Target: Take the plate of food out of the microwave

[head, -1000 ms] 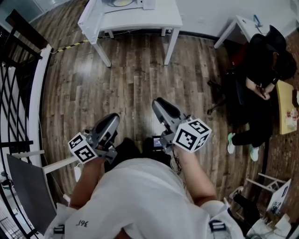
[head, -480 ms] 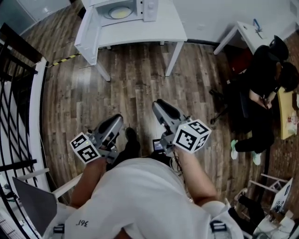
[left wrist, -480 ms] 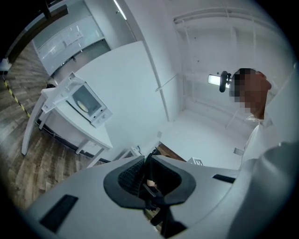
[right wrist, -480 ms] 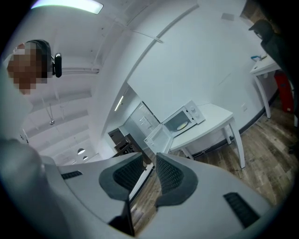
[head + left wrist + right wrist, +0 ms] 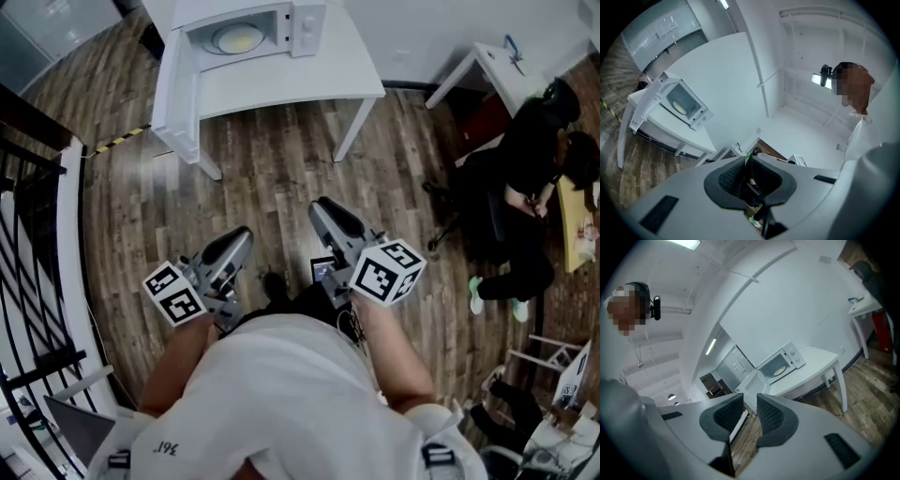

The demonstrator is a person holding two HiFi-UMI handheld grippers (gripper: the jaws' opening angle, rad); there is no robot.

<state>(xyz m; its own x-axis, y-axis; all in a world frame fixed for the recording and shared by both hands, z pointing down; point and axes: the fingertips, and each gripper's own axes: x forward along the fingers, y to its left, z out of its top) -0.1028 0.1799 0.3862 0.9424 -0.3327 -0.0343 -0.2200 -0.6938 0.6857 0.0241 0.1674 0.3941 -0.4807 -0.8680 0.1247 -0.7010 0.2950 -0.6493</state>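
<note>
Plate [image 5: 236, 38] is sitting inside the open microwave [image 5: 305, 19] on the table [image 5: 309, 80], well ahead of me. I am holding my left gripper [image 5: 239, 234] barely ajar and my right gripper [image 5: 323, 206] half open, both empty. I'm judging this the approach; next I'm needing to get close and spread the jaws wider.

At the top of the frame a white microwave oven [image 5: 305, 19] stands on a white tabletop [image 5: 309, 80]. Its door [image 5: 175, 89] is swung open to the left, and a round plate of yellow food [image 5: 236, 38] lies inside. In the middle, over the brown wood-plank floor [image 5: 272, 178], the left gripper [image 5: 240, 236] and right gripper [image 5: 322, 208] point toward the table, well apart from it. A person in black [image 5: 525, 178] sits at the right edge.
</note>
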